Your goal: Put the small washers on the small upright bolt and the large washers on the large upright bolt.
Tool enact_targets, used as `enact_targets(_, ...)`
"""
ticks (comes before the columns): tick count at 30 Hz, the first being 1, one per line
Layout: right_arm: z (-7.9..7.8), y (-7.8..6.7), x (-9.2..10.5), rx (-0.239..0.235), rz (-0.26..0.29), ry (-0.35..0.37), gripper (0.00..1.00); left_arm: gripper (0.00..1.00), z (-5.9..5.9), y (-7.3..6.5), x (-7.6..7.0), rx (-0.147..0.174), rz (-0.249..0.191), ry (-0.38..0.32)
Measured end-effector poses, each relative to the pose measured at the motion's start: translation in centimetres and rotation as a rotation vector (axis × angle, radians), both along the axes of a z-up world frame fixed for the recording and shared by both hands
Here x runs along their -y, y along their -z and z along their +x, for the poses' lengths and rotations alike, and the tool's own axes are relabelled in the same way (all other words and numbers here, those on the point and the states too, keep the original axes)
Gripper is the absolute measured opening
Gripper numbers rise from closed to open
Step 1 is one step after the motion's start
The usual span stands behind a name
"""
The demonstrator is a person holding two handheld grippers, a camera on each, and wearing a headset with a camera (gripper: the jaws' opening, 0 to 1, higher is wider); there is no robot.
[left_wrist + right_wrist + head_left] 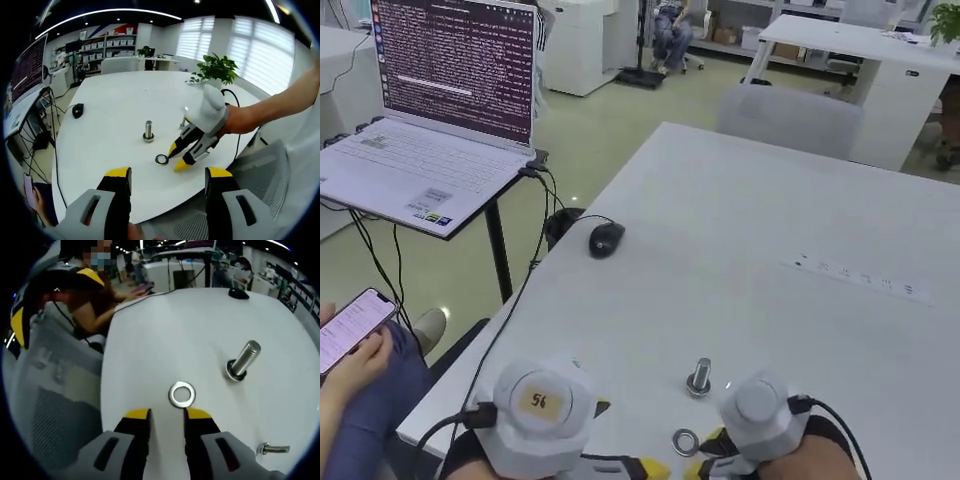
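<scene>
Holding the right gripper [168, 415] low over the table [165, 325], jaws released and parted only narrowly, gripping nothing. Aiming straight at the washer [181, 394], lying flat just beyond the tips at 12 o'clock, not touching them; probably lining up for a pinch on its rim. Using a narrow gap, likely because of needing only a small bite on a thin flat ring. Spotting the large bolt [243, 361] at 2 o'clock from the washer, standing head-down, near but apart, shank free for dropping a ring over. Spotting the small bolt [274, 448] at 4 o'clock, close to the view's border, beside the gripper body. Hanging the left gripper [169, 174] back past the near table edge, jaws spread wide, empty, apparently waiting clear of the working side. Not managing to tell the washer's size for sure; guessing large from its hole. Expecting trouble getting under a flat ring, so probably needing a tilt or a scrape along the top.
</scene>
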State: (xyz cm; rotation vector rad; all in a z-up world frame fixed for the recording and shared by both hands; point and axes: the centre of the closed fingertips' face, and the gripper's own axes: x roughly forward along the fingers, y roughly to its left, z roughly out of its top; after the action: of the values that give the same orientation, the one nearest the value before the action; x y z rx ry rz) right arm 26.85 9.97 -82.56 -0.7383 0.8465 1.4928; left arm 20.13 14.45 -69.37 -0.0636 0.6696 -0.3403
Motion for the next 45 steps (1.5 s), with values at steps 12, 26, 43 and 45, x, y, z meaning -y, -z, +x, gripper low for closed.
enact_targets(12,2.3,0.1,-1.5,0.096,-0.05,-0.238,0.27,0.59,-0.4,0.2,-0.3,-0.002,-0.002,-0.015)
enact_targets(26,1.5,0.1,-2.1,0.12,-0.102,-0.484,0.27,0.58,-0.5,0.1,-0.6,-0.004,-0.002,-0.027)
enact_targets(43,1.2,-0.2,-1.8,0.084,-0.069,-0.395,0.24,0.58,-0.2,-0.2,-0.8,-0.001,0.001,-0.025)
enact_targets(45,1.1,-0.2,-1.8,0.082,-0.057,-0.384,0.23,0.58,-0.2,-0.1,-0.8,-0.002,-0.001,-0.026)
